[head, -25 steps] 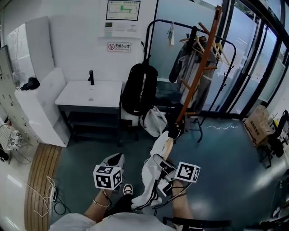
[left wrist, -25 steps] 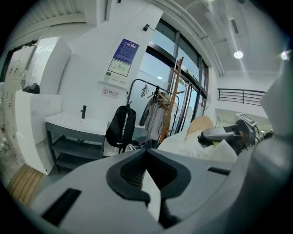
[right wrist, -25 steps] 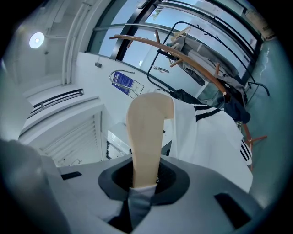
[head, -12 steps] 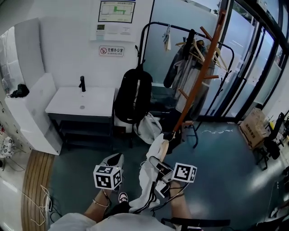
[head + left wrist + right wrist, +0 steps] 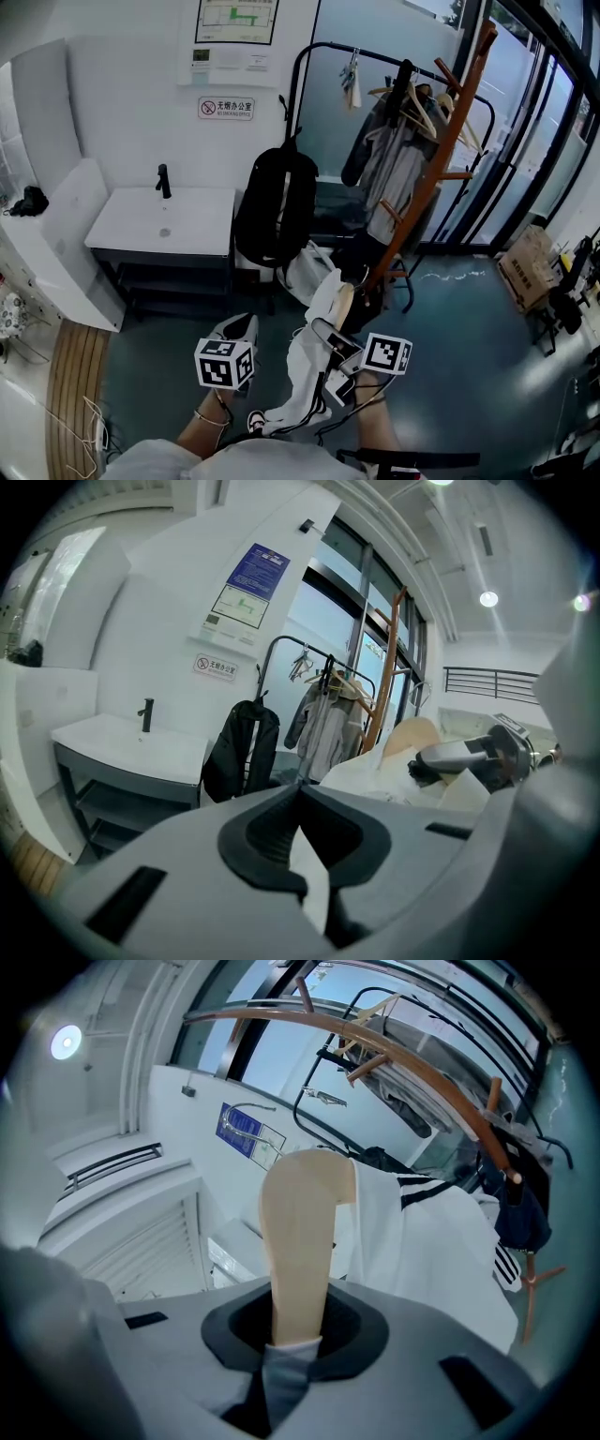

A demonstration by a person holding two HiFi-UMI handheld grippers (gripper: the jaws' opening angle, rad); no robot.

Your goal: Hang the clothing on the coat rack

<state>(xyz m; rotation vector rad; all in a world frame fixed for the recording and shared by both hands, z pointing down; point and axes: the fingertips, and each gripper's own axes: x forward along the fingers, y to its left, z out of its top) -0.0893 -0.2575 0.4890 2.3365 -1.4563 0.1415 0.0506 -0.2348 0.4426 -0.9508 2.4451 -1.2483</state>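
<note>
The coat rack (image 5: 433,164) is a tall brown wooden pole with pegs, leaning across the upper right; it also arcs over the right gripper view as the coat rack (image 5: 403,1058). My right gripper (image 5: 337,330) is shut on a pale wooden hanger (image 5: 345,305) that carries a white garment (image 5: 307,367) with black stripes. In its own view the right gripper (image 5: 291,1340) clamps the hanger (image 5: 298,1232), with the garment (image 5: 422,1241) draped beside it. My left gripper (image 5: 242,326) is shut and apart from the garment, to its left. The left gripper (image 5: 300,794) shows its tips together.
A black clothes rail (image 5: 375,58) with hanging clothes (image 5: 398,159) stands behind the rack. A black bag (image 5: 274,211) hangs beside a white sink counter (image 5: 159,223). A white bag (image 5: 307,267) lies on the floor, a cardboard box (image 5: 528,267) at far right.
The whole view has moved closer to the coat rack; rack and rail look larger and the sink has slid left. Both grippers keep their places in the view, hanger still held.
</note>
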